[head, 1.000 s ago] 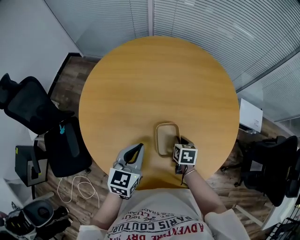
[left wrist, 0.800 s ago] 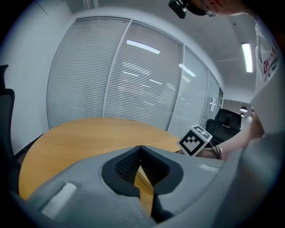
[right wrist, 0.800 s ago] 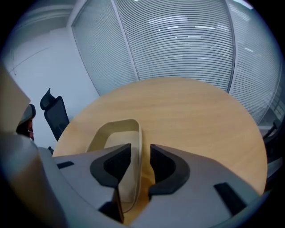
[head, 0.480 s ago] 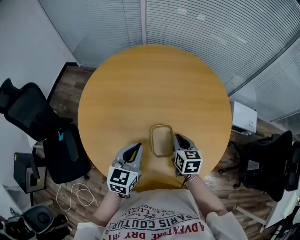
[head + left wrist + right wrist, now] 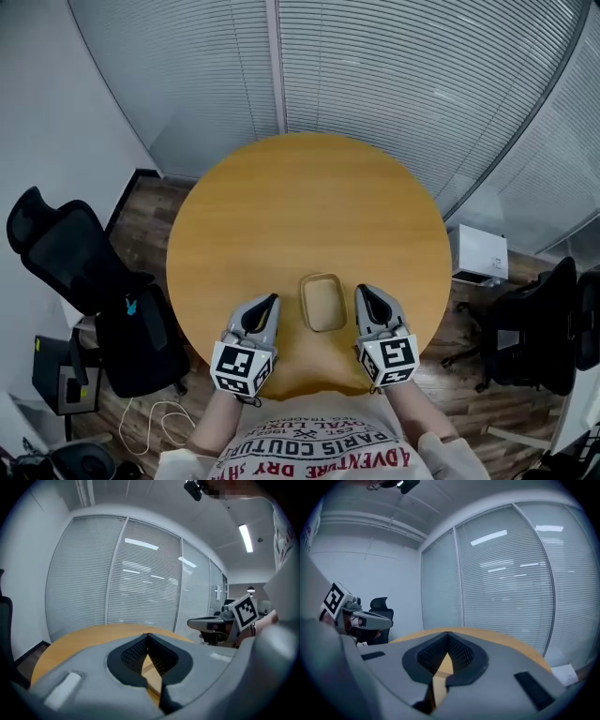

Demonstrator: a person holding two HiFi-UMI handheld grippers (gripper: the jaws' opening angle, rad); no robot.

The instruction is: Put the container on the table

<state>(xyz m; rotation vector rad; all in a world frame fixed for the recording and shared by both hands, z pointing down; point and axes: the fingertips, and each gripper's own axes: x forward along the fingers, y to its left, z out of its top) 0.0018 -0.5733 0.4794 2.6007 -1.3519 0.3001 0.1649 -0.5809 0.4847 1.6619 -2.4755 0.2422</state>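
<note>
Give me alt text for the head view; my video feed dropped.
A small tan container sits on the round wooden table near its front edge, between the left gripper and right gripper, both shut and empty. Black office chairs stand either side.

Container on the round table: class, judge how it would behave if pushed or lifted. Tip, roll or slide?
The container looks shallow and sits flat, so it probably won't tip or roll. On the smooth table it would likely slide. It appears empty and thin-rimmed, so probably light.

surface: round wooden table (image 5: 300, 216) | on it: one shallow container (image 5: 322, 302) (close to the near rim)
</note>
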